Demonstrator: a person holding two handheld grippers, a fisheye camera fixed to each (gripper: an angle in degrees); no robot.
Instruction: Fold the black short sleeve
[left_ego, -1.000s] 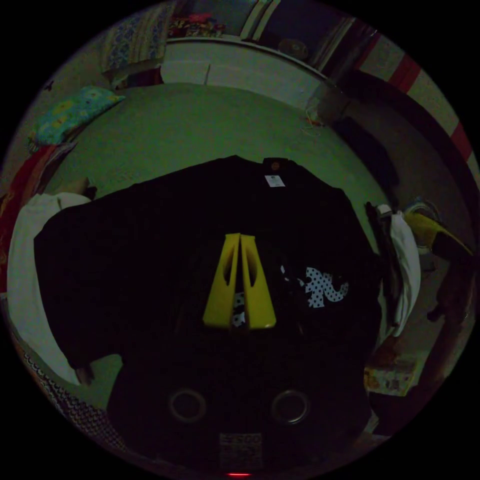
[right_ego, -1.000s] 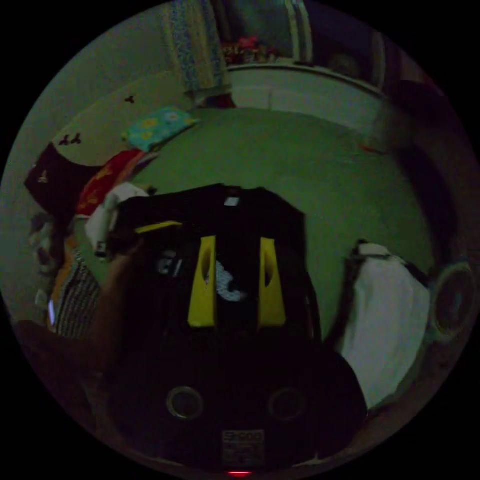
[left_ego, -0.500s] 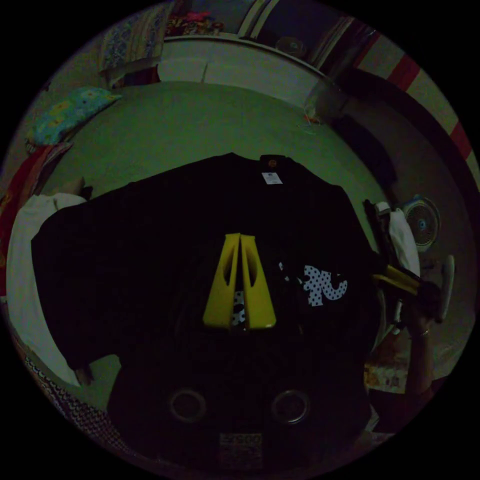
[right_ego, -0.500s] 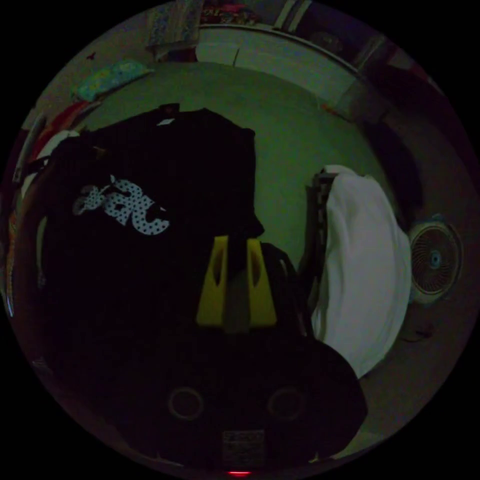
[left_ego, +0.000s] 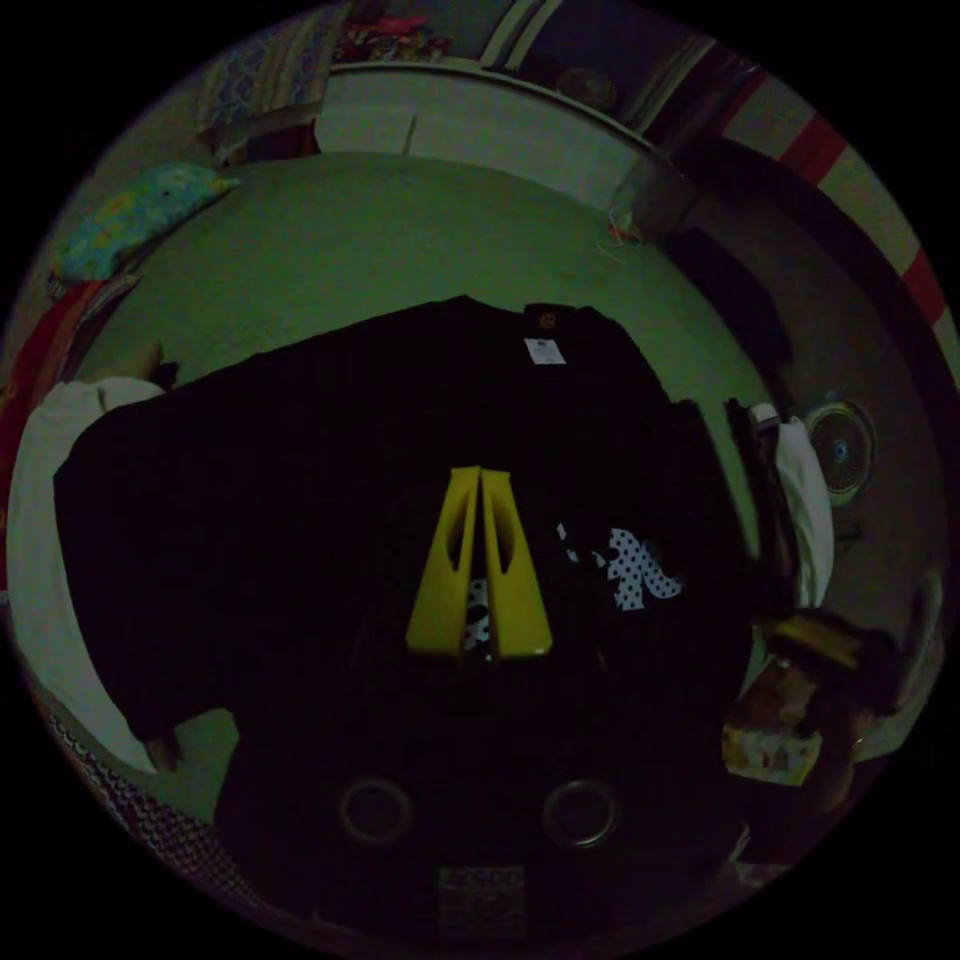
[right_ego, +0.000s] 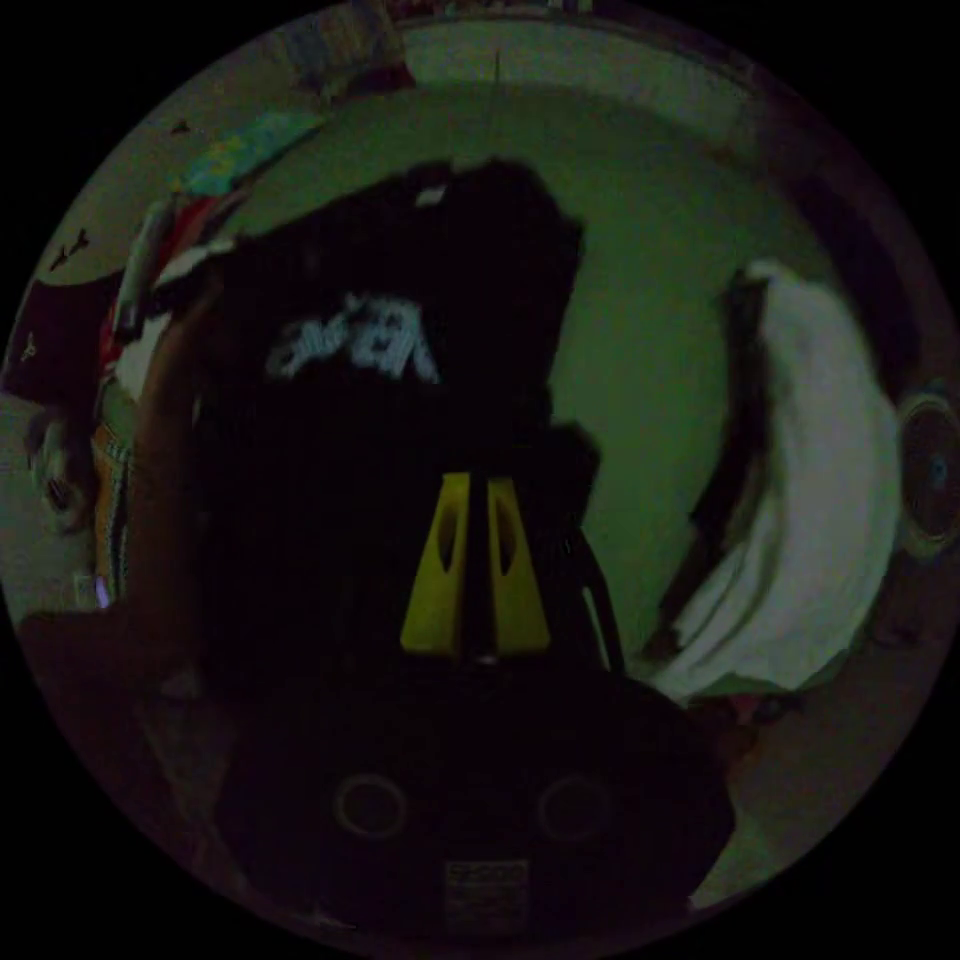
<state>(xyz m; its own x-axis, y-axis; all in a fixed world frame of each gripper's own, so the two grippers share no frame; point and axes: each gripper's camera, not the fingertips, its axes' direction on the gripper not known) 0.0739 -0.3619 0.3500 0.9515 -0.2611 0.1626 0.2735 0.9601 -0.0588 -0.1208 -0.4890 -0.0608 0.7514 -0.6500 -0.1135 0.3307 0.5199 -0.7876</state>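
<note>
**A:** So what were the jaws doing here? Lighting was awful.

**B:** Left gripper (left_ego: 478, 560) had its jaws pressed together, tips down in the middle of the black short sleeve (left_ego: 300, 480), with a bit of the dotted print showing between them. Looked like they were pinching the cloth, but it was too dark to swear to it. Right gripper (right_ego: 476, 560) had its jaws nearly together too, over dark cloth at the shirt's edge. Can't tell if it actually had hold.

**A:** And the shirt lay how?

**B:** Spread on the green bed (left_ego: 400, 240), neck label (left_ego: 546, 350) on the far side from the left jaws, body running sideways across that view. In the right gripper view the green bed sat just beside the jaws, white clothes (right_ego: 820, 500) past that.

**A:** So whose move?

**B:** My guess: right one, it was nearer the side edge that folds in.
</note>
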